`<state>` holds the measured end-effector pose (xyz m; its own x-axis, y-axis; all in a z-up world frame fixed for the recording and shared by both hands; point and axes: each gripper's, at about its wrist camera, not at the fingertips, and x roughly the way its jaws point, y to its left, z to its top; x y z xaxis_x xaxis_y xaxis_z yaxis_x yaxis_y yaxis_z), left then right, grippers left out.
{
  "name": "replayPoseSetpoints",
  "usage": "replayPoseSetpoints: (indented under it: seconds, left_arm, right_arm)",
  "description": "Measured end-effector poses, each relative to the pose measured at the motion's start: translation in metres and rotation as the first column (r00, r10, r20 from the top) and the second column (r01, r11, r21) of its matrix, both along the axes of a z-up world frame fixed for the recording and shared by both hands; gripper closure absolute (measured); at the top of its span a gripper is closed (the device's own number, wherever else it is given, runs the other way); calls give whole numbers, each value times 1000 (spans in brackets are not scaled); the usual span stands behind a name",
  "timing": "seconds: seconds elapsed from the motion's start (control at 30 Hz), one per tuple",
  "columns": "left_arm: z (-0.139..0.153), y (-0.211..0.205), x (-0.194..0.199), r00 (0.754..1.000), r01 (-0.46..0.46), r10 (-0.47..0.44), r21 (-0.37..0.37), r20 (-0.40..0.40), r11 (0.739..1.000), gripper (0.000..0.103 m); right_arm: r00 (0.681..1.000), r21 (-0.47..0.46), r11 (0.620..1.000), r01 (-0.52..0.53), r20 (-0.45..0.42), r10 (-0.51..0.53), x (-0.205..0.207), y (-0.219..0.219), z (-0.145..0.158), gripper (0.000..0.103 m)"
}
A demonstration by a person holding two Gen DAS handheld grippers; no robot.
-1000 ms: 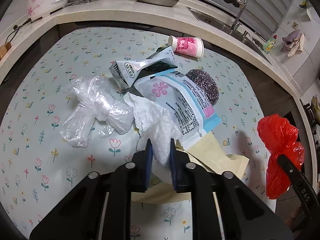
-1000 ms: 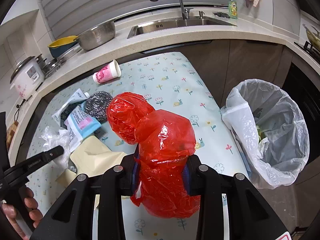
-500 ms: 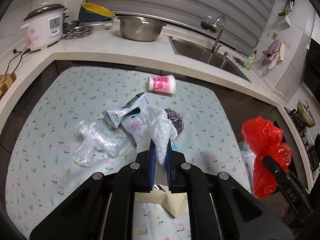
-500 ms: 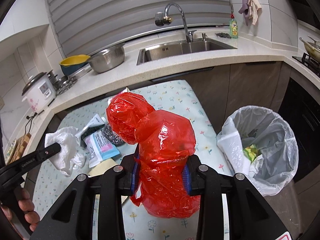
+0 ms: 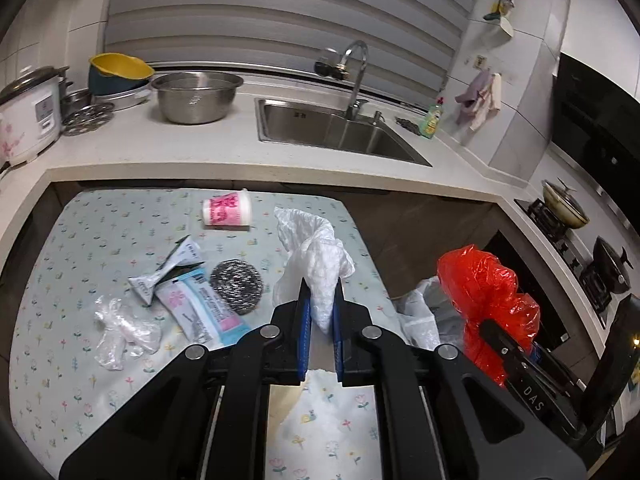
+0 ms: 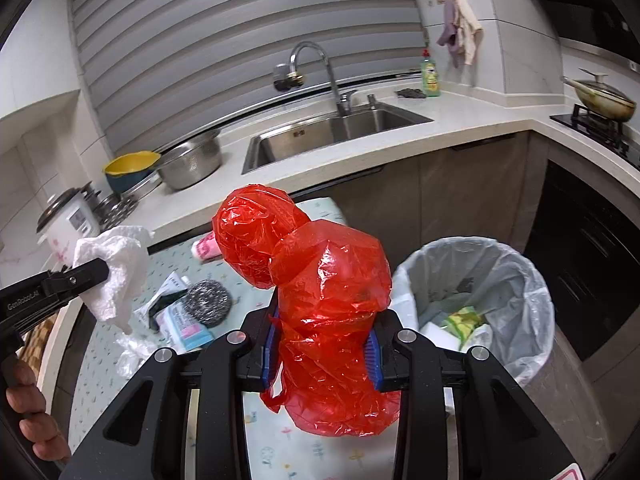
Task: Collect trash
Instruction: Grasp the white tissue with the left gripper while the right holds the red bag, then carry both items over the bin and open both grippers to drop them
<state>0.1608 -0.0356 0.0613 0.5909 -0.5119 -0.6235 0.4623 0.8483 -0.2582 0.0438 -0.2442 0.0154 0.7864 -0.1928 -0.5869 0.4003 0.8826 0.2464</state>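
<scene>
My left gripper (image 5: pixel 321 312) is shut on a crumpled white paper towel (image 5: pixel 316 264), held up above the floral table (image 5: pixel 80 280). From the right wrist view the same paper towel (image 6: pixel 116 276) hangs at the left gripper's tip (image 6: pixel 100 276). My right gripper (image 6: pixel 322 340) is shut on a crumpled red plastic bag (image 6: pixel 324 280), also seen as the red bag (image 5: pixel 480 292) at the right of the left wrist view. A bin with a white liner (image 6: pixel 520 280) stands just right of the table, with some trash inside.
On the table lie a pink paper cup (image 5: pixel 227 212), a steel scourer (image 5: pixel 236 282), a blue-white packet (image 5: pixel 200 308), a folded carton (image 5: pixel 168 270) and a clear plastic bag (image 5: pixel 120 330). Behind are a counter with a sink (image 5: pixel 332 128), a steel bowl (image 5: pixel 196 96) and a rice cooker (image 5: pixel 28 112).
The left gripper closed on the paper towel and lifted it off the pile, high above the table. The right gripper rose with the red bag, and the bin is now closer.
</scene>
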Motion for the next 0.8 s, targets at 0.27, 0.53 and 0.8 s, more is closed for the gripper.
replayPoseSetpoints:
  seconds: [0.27, 0.53, 0.8]
  left_arm:
    - [-10, -98, -22, 974, 223, -223, 5, -29, 975, 94]
    - [-33, -184, -45, 923, 381, -380, 11, -54, 924, 94]
    - [-64, -234, -47, 895, 439, -433, 42, -104, 897, 94]
  right_arm:
    - [991, 25, 991, 133, -8, -133, -34, -64, -9, 71]
    - [971, 50, 970, 238, -37, -237, -61, -118, -28, 70]
    - [959, 56, 959, 279, -71, -275, -64, -148, -45, 70]
